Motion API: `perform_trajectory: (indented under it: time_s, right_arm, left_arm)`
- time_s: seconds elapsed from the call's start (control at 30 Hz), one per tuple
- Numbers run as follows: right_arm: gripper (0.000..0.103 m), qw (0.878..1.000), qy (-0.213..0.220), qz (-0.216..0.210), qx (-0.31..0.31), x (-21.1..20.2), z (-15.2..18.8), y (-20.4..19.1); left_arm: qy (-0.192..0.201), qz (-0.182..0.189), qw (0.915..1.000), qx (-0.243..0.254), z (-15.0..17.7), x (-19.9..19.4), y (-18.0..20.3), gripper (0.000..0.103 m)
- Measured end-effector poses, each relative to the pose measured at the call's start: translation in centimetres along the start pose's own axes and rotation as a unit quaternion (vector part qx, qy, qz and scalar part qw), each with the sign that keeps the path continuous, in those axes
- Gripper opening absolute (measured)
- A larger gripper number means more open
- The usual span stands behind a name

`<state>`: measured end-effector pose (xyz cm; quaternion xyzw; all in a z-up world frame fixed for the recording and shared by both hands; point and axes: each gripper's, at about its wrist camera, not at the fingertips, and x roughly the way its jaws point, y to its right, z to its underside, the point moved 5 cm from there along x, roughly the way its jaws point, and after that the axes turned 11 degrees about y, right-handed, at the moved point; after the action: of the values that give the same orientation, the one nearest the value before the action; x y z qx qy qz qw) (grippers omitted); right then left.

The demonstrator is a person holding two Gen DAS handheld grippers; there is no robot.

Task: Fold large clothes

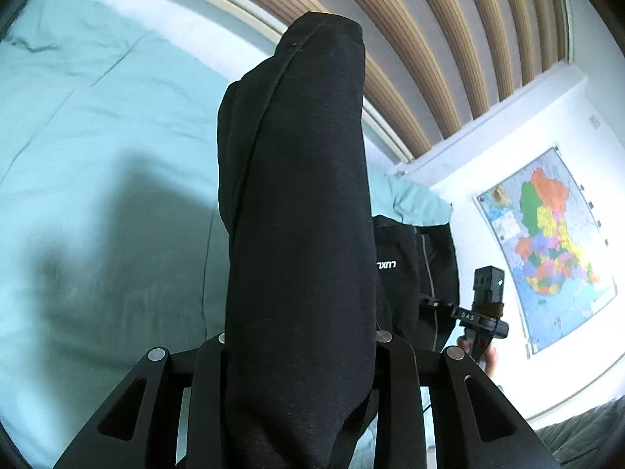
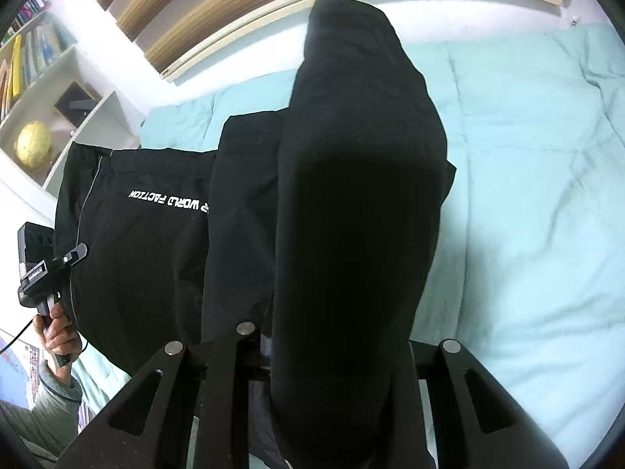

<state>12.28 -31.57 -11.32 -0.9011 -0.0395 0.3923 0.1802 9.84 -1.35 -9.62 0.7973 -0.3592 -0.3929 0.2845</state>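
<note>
Holding a bunched fold of the large black cotton garment (image 1: 300, 203) in my left gripper (image 1: 300, 346), I see the jaws narrowed and pressed on the cloth. My right gripper (image 2: 332, 342) has its jaws drawn close on another dark fold of the same garment. Between both grips the garment hangs above the pale turquoise quilted bedspread (image 2: 527, 156), its white lettering (image 2: 168, 200) facing the right camera. A colourful wall map (image 1: 547, 242) hangs beyond the bedspread.
</note>
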Motion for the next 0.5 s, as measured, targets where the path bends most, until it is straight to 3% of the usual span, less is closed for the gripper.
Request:
perform_trajectory:
  time_s: [0.2,0.33,0.4,0.5]
  right_arm:
    - [0.027,0.998,-0.054,0.025,0.018,-1.4,5.8,-0.3]
    - [0.027,0.994,-0.092,0.052,0.024,0.6,10.8,1.1]
    - [0.03,0.992,-0.094,0.07,0.036,1.4,12.5,2.7]
    - [0.045,0.988,-0.085,0.071,0.105,2.4,13.8,6.0]
  left_arm:
    - [-0.04,-0.032,0.9977,-0.043,7.4,-3.4,-2.8,0.032]
    - [-0.062,-0.076,0.9922,-0.077,11.8,-1.5,-6.9,0.033]
    - [-0.054,-0.096,0.988,-0.109,13.5,-1.5,-9.6,0.035]
    - [-0.044,-0.108,0.9759,-0.184,14.7,-1.4,-14.3,0.049]
